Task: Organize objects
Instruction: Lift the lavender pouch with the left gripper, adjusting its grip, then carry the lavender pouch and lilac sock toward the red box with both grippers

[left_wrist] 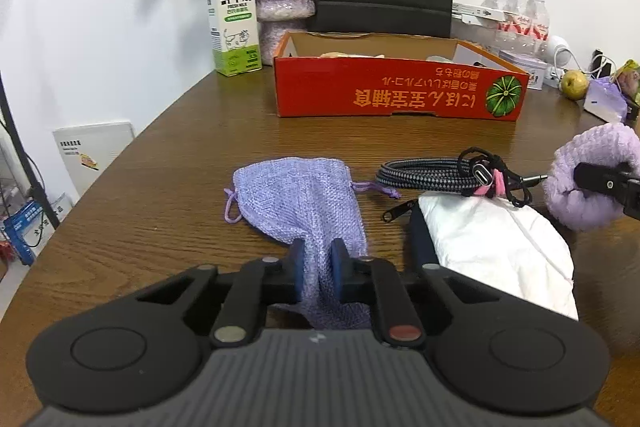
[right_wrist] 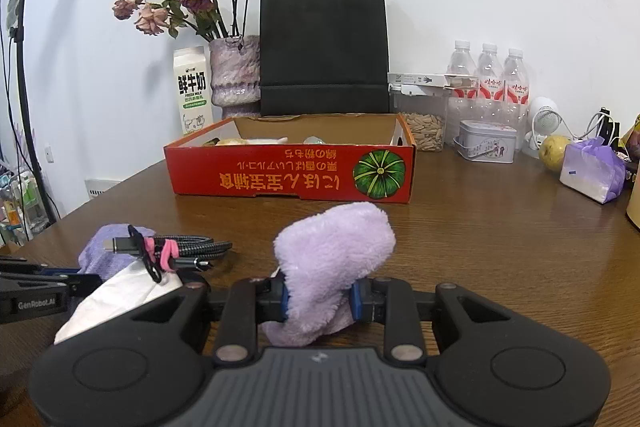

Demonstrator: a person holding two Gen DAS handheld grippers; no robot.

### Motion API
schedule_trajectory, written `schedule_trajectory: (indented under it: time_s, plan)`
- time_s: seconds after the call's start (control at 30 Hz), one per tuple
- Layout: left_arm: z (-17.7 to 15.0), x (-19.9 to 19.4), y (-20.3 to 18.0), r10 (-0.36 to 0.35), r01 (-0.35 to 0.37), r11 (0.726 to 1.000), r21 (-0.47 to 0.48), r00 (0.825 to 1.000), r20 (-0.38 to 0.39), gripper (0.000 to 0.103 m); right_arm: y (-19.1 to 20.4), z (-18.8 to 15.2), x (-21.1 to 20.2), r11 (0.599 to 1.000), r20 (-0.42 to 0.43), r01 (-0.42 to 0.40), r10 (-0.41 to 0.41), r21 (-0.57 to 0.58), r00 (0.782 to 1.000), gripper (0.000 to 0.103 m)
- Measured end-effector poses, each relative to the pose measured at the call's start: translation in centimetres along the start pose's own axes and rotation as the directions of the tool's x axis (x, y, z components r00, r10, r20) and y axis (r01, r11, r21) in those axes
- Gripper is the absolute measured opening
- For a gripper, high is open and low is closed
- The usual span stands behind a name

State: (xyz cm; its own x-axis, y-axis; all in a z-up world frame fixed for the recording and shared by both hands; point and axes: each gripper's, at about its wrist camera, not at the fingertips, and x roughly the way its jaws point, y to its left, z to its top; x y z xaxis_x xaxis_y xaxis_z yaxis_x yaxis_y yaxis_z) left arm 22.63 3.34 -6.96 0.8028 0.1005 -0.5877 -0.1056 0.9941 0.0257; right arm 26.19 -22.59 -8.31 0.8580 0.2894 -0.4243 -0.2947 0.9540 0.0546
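The left gripper (left_wrist: 317, 269) has its fingers pinching the near end of a lilac drawstring pouch (left_wrist: 298, 197), which lies flat on the brown worktop (left_wrist: 168, 187). Just right of the pouch sits a white padded packet (left_wrist: 500, 251) with a dark zip edge, and a coiled braided cable (left_wrist: 436, 175) tied with a pink band rests against the packet's far end. The right gripper (right_wrist: 318, 301) has its fingers clamped on a fluffy purple cloth (right_wrist: 334, 247), which stands up above them, clear of the worktop.

Farther back, an open red cardboard box (right_wrist: 292, 175) with a pumpkin picture lies across the middle of the worktop; a few pale items show inside it. Behind it stand a milk carton (right_wrist: 193, 91), a vase of dried roses (right_wrist: 234, 71) and a black paper bag (right_wrist: 324, 51). To the far right are water bottles (right_wrist: 490, 79), a jar of seeds (right_wrist: 424, 119), a small tin (right_wrist: 486, 143), a pear (right_wrist: 554, 151) and a tissue pack (right_wrist: 592, 171).
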Motion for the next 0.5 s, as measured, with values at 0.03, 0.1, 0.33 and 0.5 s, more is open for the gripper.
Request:
schedule_trajectory:
  time_s: [0.03,0.1,0.33,0.5]
  plan:
    - [0.0,-0.1,0.0,0.006,-0.006,1.000,-0.003,1.000,0.001,0.013,0.0,0.0,0.0,1.000,0.002,0.000,0.000,-0.001,1.000,0.025]
    - [-0.1,-0.4,0.1,0.015,-0.015,1.000,-0.008,1.000,0.004,0.012,0.1,0.0,-0.2,1.000,0.007,0.001,-0.001,-0.006,1.000,0.025]
    - [-0.1,-1.6,0.5,0.037,-0.036,0.999,-0.024,0.999,0.034,0.012,0.2,-0.1,-1.0,1.000,0.036,0.012,-0.012,-0.014,0.999,0.025]
    - [0.4,-2.6,0.9,0.049,-0.047,0.998,-0.038,0.997,0.061,0.012,0.2,-0.1,-1.6,1.000,0.062,0.011,-0.010,-0.009,0.998,0.025]
